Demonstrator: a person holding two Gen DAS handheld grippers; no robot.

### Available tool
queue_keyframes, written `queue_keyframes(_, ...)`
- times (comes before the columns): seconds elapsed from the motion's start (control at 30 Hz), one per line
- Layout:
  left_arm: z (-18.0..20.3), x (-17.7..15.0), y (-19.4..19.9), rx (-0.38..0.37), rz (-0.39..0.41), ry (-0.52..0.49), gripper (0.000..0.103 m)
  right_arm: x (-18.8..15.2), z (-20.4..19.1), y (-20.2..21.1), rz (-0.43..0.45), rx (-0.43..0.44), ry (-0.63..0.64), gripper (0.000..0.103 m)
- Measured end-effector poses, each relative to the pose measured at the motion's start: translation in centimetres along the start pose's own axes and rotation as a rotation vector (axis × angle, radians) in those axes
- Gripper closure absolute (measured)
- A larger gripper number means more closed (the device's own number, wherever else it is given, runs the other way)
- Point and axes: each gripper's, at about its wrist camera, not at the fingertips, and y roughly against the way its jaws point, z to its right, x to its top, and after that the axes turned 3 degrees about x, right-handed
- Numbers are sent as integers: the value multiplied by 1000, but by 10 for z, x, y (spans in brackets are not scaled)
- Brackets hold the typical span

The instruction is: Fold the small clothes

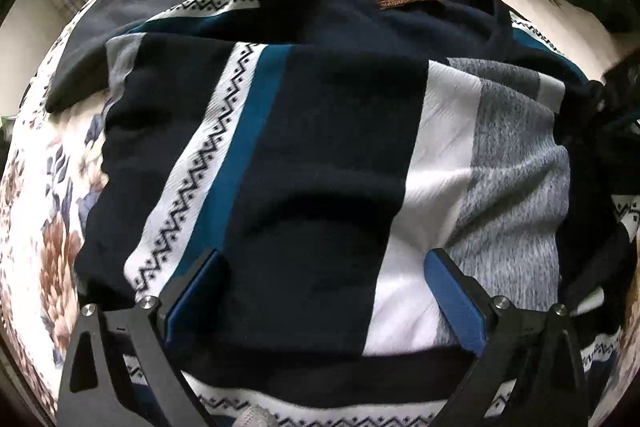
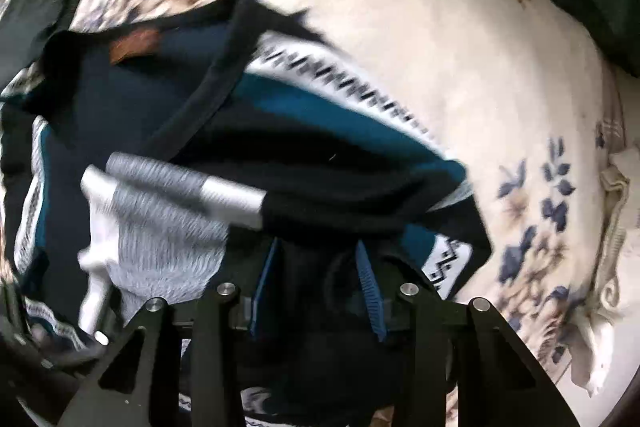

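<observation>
two grippers were held over one striped sweater [image 1: 320, 147] spread on the floral bedsheet [image 1: 48, 227]. the left gripper [image 1: 326, 291] was seen with jaws wide apart above the folded panel, nothing pinched. the right gripper [image 2: 316, 283] appeared clamped on dark cloth at the sweater's edge, though blur left this uncertain. it was judged that the thick knit could slip from so shallow a bite, and the fold could be dragged askew.

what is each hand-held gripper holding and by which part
Left hand-held gripper: open, nothing held. Right hand-held gripper: dark edge of the sweater lies between its fingers; firm hold cannot be told.
</observation>
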Motion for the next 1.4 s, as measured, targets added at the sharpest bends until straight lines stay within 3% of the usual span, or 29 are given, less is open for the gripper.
queue_keyframes(0.1,-4,0,4,-17,-18,25,0,1,7,20,-26,-37,-61,62)
queue_keyframes(0.2,-5,4,2,-17,-29,19,0,-2,2,59,72,31,-88,57)
queue_keyframes(0.27,-7,7,2,-21,-40,26,0,-22,10,69,84,14,-72,53)
queue_keyframes(0.33,-8,10,3,-25,-43,28,0,-30,-6,42,31,10,-72,53)
queue_keyframes(0.37,-9,11,5,-23,-42,27,0,-40,-4,24,-37,-1,-80,53)
queue_keyframes(0.43,-11,18,6,-24,-34,36,0,-71,7,-6,-165,-89,-97,53)
queue_keyframes(0.53,-13,22,13,-57,-15,70,0,-100,29,-4,-194,-91,-182,53)
queue_keyframes(0.63,-4,25,0,-30,-34,38,0,-109,42,29,-85,-55,-255,52)
queue_keyframes(0.77,0,27,-8,-21,-27,13,0,-101,57,68,75,61,-365,51)
queue_keyframes(0.87,-5,26,14,-39,-13,25,0,-96,58,79,85,138,-403,49)
queue_keyframes(0.93,-8,16,43,-75,9,61,0,-107,72,75,93,174,-414,21)
queue_keyframes(1.0,2,-3,73,-97,28,54,0,-120,82,79,112,183,-426,19)
queue_keyframes(1.13,72,-66,130,-16,66,-81,0,-145,113,79,129,257,-442,19)
queue_keyframes(1.23,139,-119,153,-8,-7,-154,0,-164,140,81,127,329,-430,19)
queue_keyframes(1.4,240,-205,168,-30,-163,-253,0,-187,178,90,102,374,-330,19)
